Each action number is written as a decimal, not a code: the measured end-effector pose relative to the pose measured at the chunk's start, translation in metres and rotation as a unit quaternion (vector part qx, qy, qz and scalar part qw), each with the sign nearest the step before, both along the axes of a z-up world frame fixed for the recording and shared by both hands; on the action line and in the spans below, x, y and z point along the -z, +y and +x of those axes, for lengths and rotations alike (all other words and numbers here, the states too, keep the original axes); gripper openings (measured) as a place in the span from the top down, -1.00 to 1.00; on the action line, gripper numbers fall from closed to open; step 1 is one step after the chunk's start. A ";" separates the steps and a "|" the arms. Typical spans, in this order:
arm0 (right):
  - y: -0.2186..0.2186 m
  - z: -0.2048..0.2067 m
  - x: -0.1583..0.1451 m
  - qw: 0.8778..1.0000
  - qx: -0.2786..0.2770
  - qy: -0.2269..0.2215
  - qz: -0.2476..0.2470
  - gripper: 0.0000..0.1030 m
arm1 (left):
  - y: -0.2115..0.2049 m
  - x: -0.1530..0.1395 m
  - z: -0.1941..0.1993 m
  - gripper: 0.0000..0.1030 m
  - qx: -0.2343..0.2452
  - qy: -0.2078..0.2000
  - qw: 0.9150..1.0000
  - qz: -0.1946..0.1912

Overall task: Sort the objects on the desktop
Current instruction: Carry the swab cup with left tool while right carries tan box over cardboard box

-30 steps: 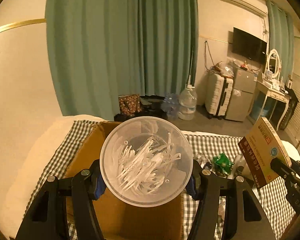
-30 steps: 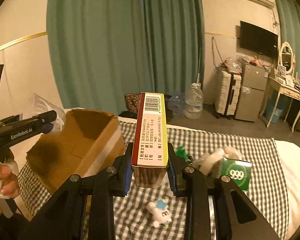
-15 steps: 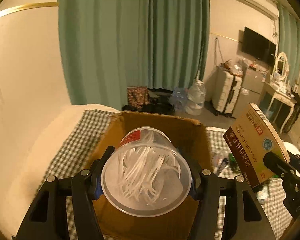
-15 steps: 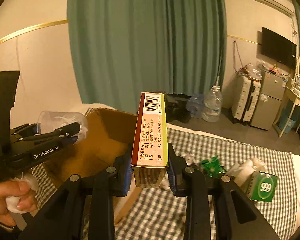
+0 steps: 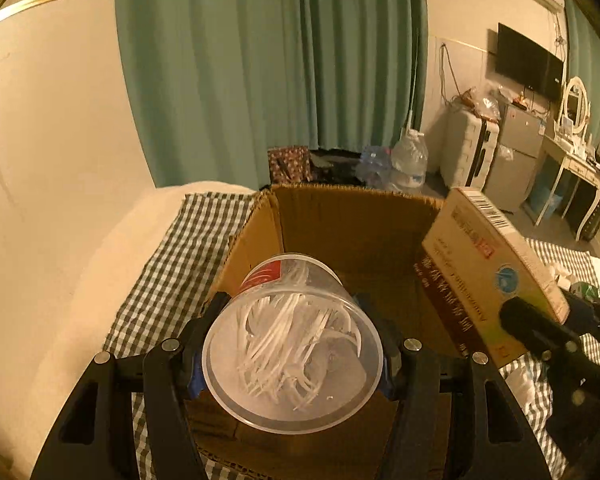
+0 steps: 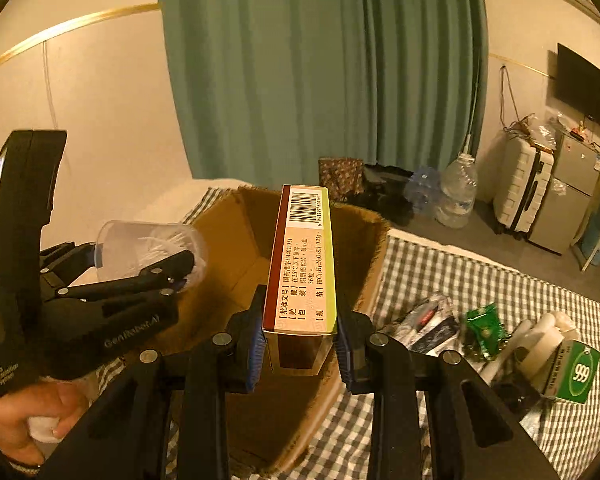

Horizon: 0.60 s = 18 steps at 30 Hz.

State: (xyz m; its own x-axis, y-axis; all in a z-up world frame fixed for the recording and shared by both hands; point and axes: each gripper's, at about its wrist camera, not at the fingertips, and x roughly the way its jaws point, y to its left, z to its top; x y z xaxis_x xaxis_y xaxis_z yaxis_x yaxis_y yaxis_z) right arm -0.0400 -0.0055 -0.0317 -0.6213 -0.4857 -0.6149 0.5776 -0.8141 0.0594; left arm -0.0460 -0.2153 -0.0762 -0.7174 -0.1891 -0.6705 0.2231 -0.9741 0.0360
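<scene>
Where grippers block it, cardboard box point(image 5: 352, 232) floor hidden, cup point(image 5: 292, 344) contents blurred.

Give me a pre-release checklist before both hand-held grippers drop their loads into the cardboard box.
1. Left hand-held gripper clamped on the clear plastic tub of white picks: ok.
2. Right hand-held gripper clamped on the yellow-and-maroon medicine carton: ok.
3. Tub above the open brown cardboard box: ok.
4. Carton above the box opening: ok.
5. Tub closed by a lid: cannot tell.
6. Room on the box floor: cannot tell, mostly hidden.
</scene>
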 end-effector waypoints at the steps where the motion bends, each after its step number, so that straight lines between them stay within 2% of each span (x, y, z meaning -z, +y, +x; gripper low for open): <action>1: -0.003 -0.001 0.003 1.000 -0.003 -0.004 0.003 0.43 | -0.001 0.002 -0.002 -0.23 -0.001 -0.004 1.000 0.005; 10: -0.024 -0.016 0.034 0.998 -0.014 -0.046 0.043 0.42 | -0.016 0.034 -0.023 -0.22 -0.023 -0.060 0.997 0.043; 18: -0.040 -0.029 0.057 0.993 -0.018 -0.082 0.085 0.42 | -0.014 0.049 -0.029 -0.22 -0.027 -0.097 0.994 0.047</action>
State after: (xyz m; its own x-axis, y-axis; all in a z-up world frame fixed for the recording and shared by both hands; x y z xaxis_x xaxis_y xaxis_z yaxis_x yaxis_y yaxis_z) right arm -0.0688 -0.0455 -0.0889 -0.4901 -0.3869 -0.7811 0.6009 -0.7991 0.0188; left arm -0.0750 -0.2297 -0.1254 -0.5633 -0.1541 -0.8118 0.2732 -0.9619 -0.0070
